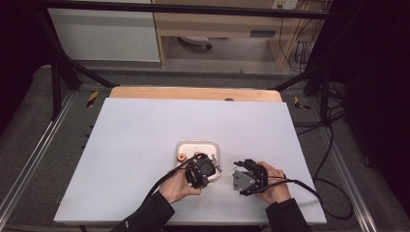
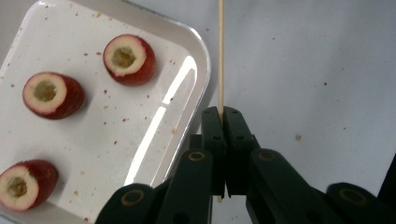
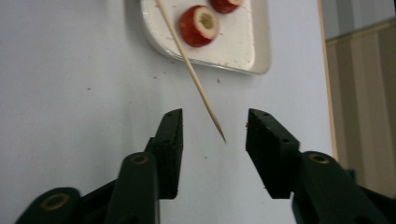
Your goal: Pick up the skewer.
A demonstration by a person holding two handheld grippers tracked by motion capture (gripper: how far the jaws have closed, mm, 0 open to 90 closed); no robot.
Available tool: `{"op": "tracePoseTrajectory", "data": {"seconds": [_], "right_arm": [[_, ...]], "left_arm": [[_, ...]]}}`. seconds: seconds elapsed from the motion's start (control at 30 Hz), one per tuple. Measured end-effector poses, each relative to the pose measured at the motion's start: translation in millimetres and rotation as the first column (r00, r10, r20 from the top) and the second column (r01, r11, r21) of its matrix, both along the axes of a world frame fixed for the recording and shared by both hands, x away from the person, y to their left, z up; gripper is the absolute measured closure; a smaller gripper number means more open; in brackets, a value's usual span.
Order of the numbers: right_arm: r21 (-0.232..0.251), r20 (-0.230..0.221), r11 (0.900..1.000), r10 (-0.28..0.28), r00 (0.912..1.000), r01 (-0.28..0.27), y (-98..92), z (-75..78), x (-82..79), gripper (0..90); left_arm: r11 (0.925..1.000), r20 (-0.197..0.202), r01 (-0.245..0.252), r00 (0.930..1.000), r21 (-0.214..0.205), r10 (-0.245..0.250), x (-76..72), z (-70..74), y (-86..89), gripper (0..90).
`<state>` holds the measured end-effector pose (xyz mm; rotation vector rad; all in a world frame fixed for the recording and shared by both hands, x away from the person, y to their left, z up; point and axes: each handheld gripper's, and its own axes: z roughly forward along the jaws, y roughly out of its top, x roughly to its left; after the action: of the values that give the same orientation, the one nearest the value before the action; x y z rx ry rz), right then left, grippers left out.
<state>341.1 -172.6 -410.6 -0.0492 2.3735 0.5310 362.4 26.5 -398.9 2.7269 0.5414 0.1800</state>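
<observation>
In the left gripper view the left tongs (image 2: 220, 122) stand pressed together on a thin pale wooden skewer (image 2: 220, 51), which rises straight up from between them to the top edge of the frame. The grip sits low on the stick, so most of its length is free ahead of the tongs, likely to leave room for fruit to be threaded on.

To the left in that view lies a shallow white rectangular tray with rounded corners (image 2: 198, 56), speckled with red flecks. On it are three red strawberry pieces with pale hollowed centres (image 2: 128, 59), well apart from one another, cut faces up. Cored and facing up like that, they offer a ready path for the skewer's point.

In the right gripper view the right tongs (image 3: 215, 130) stand partly apart with nothing pressed between them. The skewer (image 3: 191, 70) slants down from the top of the frame, crossing in front of the tray's (image 3: 261, 46) near edge, and its sharp tip ends in the gap between the jaws without touching either. The right hand seems placed to steady or take the pointed end.

From the high view, both hands meet at the lower middle of the white table (image 1: 135, 145), the left gripper (image 1: 202, 170) just below the tray (image 1: 212, 145) and the right gripper (image 1: 247, 177) beside it.
</observation>
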Motion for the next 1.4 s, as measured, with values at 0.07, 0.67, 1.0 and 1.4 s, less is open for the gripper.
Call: {"op": "tracePoseTrajectory", "data": {"seconds": [0.07,0.67,1.0,1.4], "right_arm": [[0.072,-0.043,0.9953,-0.062,0.9972,0.065,-6.5,0.9,2.4,47.6],[0.336,-0.444,0.8132,-0.309,0.8413,0.475,-39.7,-9.4,18.0,15.6],[0.353,-0.584,0.7222,-0.327,0.7430,0.595,-37.5,-8.7,22.7,4.8],[0.339,-0.664,0.6399,-0.356,0.6576,0.689,-25.3,-1.3,32.7,2.9]], "left_arm": [[0.9998,0.017,-0.016,0.9997,-0.011,0.016,-1.3,1.4,6.5,88.7],[0.9153,0.079,-0.219,0.9625,-0.338,0.260,-27.9,0.6,59.6,88.6],[0.8130,0.086,-0.314,0.9108,-0.490,0.404,-50.1,-20.3,86.9,88.5],[0.7395,0.037,-0.355,0.8894,-0.572,0.456,-60.6,-34.5,110.1,88.5]]}}
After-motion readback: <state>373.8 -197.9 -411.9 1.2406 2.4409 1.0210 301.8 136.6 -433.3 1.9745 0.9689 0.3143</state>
